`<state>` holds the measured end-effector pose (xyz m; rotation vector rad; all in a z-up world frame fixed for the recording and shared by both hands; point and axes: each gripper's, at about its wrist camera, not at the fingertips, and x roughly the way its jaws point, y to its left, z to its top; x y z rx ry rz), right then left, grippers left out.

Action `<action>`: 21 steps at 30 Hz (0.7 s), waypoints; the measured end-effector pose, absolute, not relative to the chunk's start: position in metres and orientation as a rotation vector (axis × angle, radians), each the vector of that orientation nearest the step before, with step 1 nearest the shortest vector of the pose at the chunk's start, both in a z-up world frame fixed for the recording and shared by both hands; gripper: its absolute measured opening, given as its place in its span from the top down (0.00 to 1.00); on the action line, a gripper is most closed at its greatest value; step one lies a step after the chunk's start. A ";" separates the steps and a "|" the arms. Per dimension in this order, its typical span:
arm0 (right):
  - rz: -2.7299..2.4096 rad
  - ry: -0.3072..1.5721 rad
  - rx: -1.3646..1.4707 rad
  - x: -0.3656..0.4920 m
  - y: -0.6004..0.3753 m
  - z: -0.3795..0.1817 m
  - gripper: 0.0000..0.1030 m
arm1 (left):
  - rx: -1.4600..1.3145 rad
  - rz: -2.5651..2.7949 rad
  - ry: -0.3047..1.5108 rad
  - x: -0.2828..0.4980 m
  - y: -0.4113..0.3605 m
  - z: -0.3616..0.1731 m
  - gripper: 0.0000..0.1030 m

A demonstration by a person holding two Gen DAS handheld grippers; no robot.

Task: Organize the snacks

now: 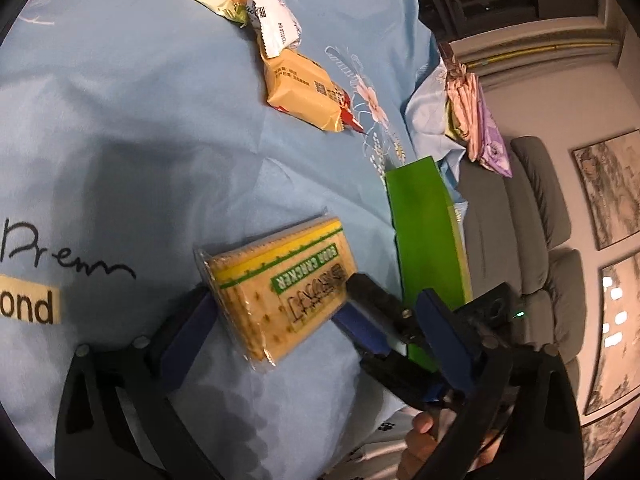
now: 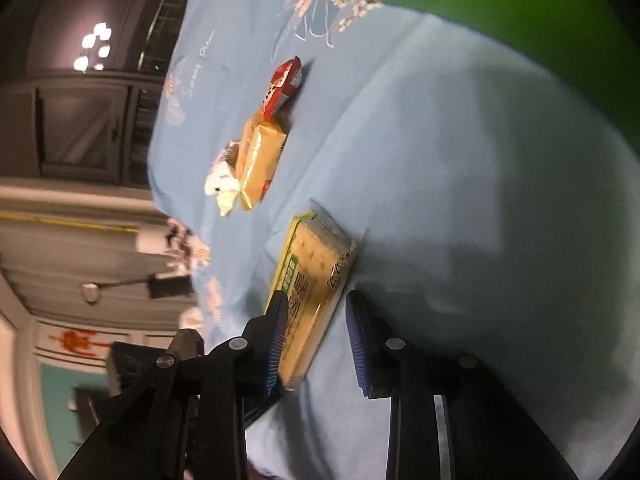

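- Clear-wrapped yellow soda cracker pack (image 1: 276,288) lies flat on the pale blue printed cloth (image 1: 120,120), printed face up.
- Left gripper (image 1: 272,320): jaws spread wide, one blue finger pad at each side of the pack's near end. Left pad sits at the pack's edge; whether it presses I cannot tell. Right pad just beside the pack's other edge.
- Right gripper (image 2: 316,344): jaws part open. Pack's near corner (image 2: 312,280) lies between the ribbed blue pads, against the left pad; a clear gap to the right pad. No squeeze visible.
- In the left wrist view, the right gripper's black finger reaches over the pack's right edge.
- Green upright box (image 1: 428,248) stands right of the pack, at the cloth's edge.
- Golden foil biscuit packet (image 1: 308,88) and white-and-green wrapper (image 1: 240,4) lie farther off, well apart from both grippers.
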<state>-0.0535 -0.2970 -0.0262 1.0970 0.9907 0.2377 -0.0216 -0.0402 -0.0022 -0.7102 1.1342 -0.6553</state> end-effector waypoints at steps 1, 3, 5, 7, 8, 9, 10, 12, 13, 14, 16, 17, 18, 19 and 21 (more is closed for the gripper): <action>0.235 0.990 1.084 -0.052 -0.297 -0.025 0.63 | -0.711 -0.647 1.133 -0.021 -0.040 -0.003 0.10; 0.243 0.986 1.072 -0.046 -0.295 -0.022 0.56 | -0.716 -0.639 1.140 -0.019 -0.037 -0.005 0.16; 0.239 0.983 1.106 -0.042 -0.297 -0.023 0.48 | -0.727 -0.633 1.147 -0.017 -0.033 -0.007 0.26; 0.239 0.977 1.125 -0.039 -0.298 -0.023 0.48 | -0.736 -0.610 1.154 -0.015 -0.028 -0.010 0.40; 0.233 0.975 1.130 -0.038 -0.298 -0.024 0.48 | -0.735 -0.599 1.157 -0.015 -0.027 -0.011 0.45; 0.227 0.971 1.133 -0.037 -0.298 -0.024 0.48 | -0.734 -0.585 1.158 -0.015 -0.025 -0.012 0.55; 0.223 0.968 1.134 -0.037 -0.297 -0.024 0.48 | -0.733 -0.558 1.161 -0.014 -0.023 -0.016 0.68; 0.218 0.944 1.133 -0.037 -0.296 -0.024 0.48 | -0.773 -0.556 1.160 -0.012 -0.017 -0.022 0.70; 0.213 0.936 1.130 -0.037 -0.296 -0.024 0.50 | -0.793 -0.562 1.165 -0.011 -0.014 -0.024 0.70; 0.198 0.933 1.116 -0.037 -0.295 -0.024 0.54 | -0.795 -0.565 1.166 -0.011 -0.015 -0.023 0.71; 0.167 0.941 1.067 -0.034 -0.291 -0.023 0.75 | -0.780 -0.556 1.163 -0.013 -0.015 -0.020 0.71; 0.146 0.941 1.042 -0.032 -0.290 -0.024 0.78 | -0.760 -0.548 1.153 -0.015 -0.017 -0.017 0.71; 0.154 0.918 1.060 -0.032 -0.291 -0.028 0.79 | -0.752 -0.545 1.144 -0.016 -0.018 -0.016 0.72; 0.159 0.908 1.076 -0.033 -0.293 -0.029 0.79 | -0.753 -0.543 1.134 -0.018 -0.018 -0.014 0.72; 0.175 0.886 1.089 -0.036 -0.295 -0.029 0.80 | -0.774 -0.548 1.134 -0.017 -0.017 -0.016 0.73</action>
